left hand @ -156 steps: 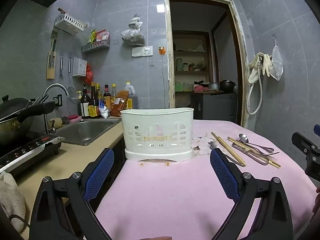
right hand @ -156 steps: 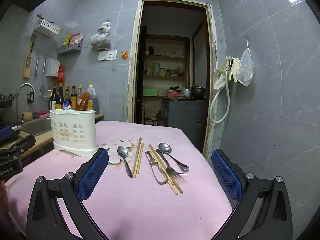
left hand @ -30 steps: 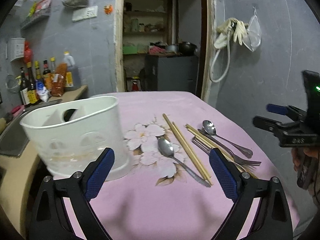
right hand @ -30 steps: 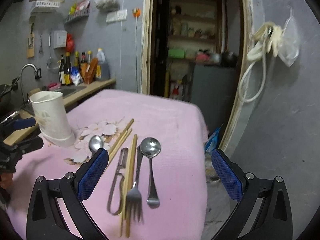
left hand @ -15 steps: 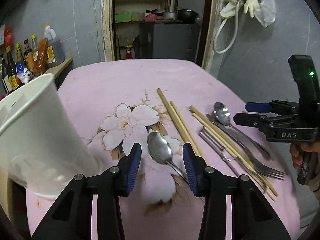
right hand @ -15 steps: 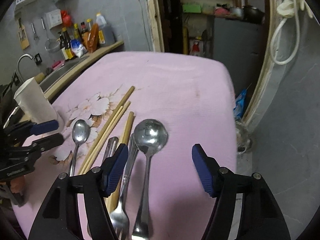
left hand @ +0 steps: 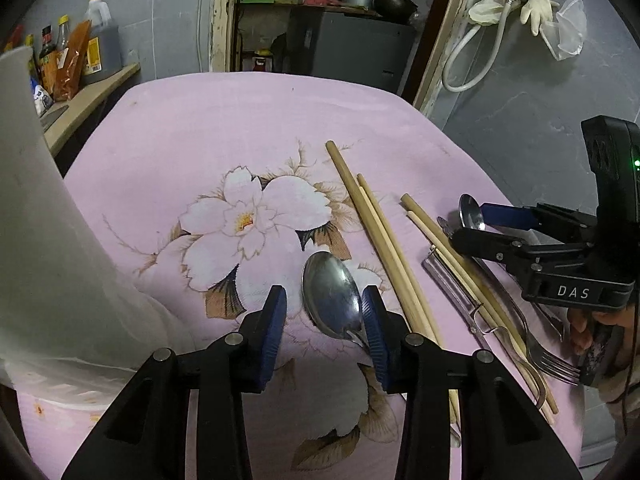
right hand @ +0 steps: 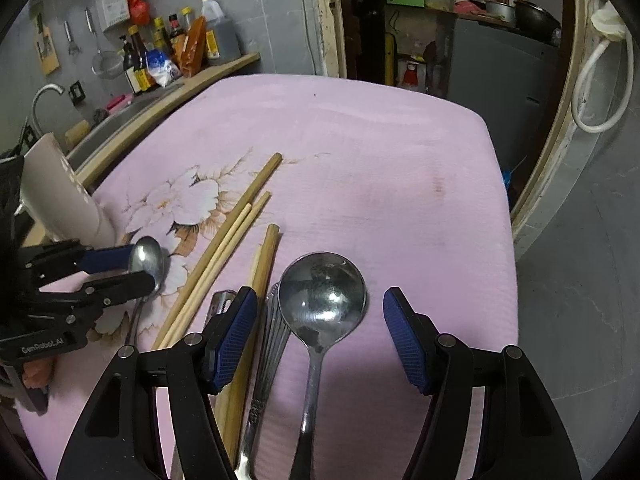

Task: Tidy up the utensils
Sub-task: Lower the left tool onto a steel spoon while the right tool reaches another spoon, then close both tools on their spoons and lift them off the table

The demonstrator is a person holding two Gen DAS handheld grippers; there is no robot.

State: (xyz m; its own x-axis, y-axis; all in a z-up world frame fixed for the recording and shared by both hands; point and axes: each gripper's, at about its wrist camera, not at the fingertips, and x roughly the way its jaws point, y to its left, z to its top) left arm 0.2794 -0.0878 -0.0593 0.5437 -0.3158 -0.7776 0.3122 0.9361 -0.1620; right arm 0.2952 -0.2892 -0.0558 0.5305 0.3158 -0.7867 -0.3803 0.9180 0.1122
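On the pink flowered tablecloth (left hand: 224, 128) lie two steel spoons, wooden chopsticks (left hand: 380, 236), a fork (left hand: 548, 360) and a metal clip. My left gripper (left hand: 324, 320) is low over the small spoon (left hand: 330, 300), its blue pads on either side of the bowl, still apart from it. My right gripper (right hand: 316, 332) is open around the large spoon (right hand: 322, 300), pads well clear of the bowl. The white utensil holder (left hand: 36, 240) stands at the left, also in the right wrist view (right hand: 52, 192). Each gripper shows in the other's view.
Chopsticks (right hand: 224, 248) and the fork handle (right hand: 268, 344) lie close left of the large spoon. The table edge drops off at the right (right hand: 508, 240). A counter with bottles (right hand: 180, 52) and a sink is at far left; a doorway is behind.
Both grippers have dropped closer to the table and narrowed. The left now straddles the small spoon's bowl; the right has centred on the large spoon.
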